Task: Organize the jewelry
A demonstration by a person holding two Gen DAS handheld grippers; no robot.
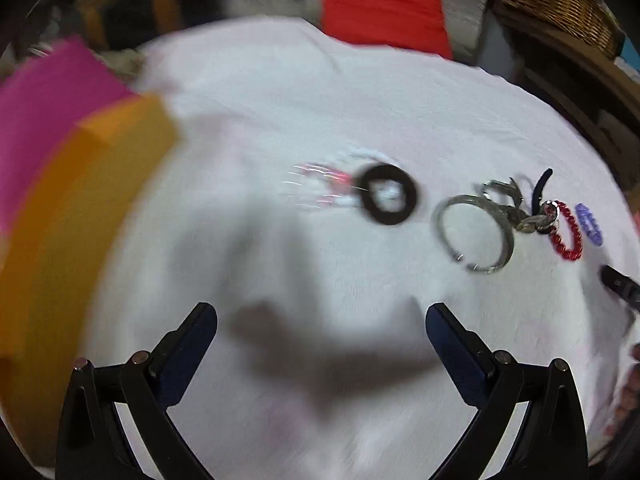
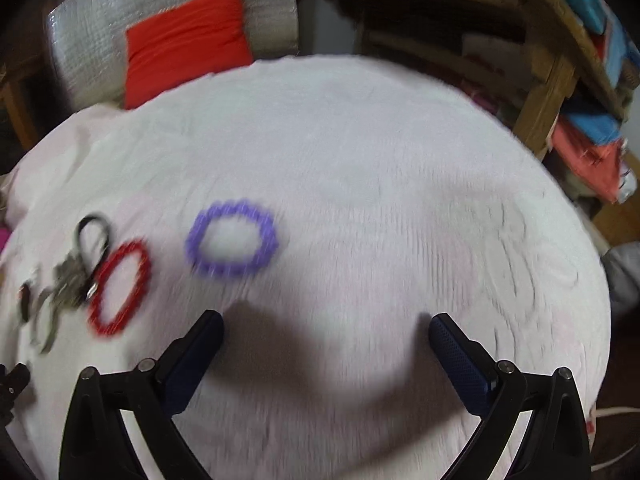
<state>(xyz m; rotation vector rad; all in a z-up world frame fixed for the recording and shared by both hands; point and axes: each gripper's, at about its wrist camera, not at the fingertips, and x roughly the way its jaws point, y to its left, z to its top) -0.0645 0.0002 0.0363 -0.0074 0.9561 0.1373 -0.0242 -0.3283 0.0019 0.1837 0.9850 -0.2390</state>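
Note:
Jewelry lies on a white cloth [image 1: 280, 100]. In the left wrist view a black ring-shaped band [image 1: 387, 199] sits ahead of my open left gripper [image 1: 321, 314], beside a blurred clear pink piece [image 1: 316, 190]. Right of it lie a silver bangle [image 1: 476, 232], a metal cluster with a black loop [image 1: 536, 216], a red beaded bracelet [image 1: 566, 232] and a purple bracelet [image 1: 588, 224]. In the right wrist view the purple bracelet [image 2: 232, 240] lies ahead-left of my open right gripper [image 2: 326, 320]; the red bracelet [image 2: 120, 286] and the metal cluster [image 2: 68, 280] are further left. Nothing is between either gripper's fingers.
An orange block [image 1: 80, 208] and a pink one [image 1: 48, 100] stand at the left of the cloth. A red cushion [image 1: 382, 8] lies beyond the far edge. A wicker basket [image 1: 560, 4] and wooden shelves [image 2: 540, 60] are at the right.

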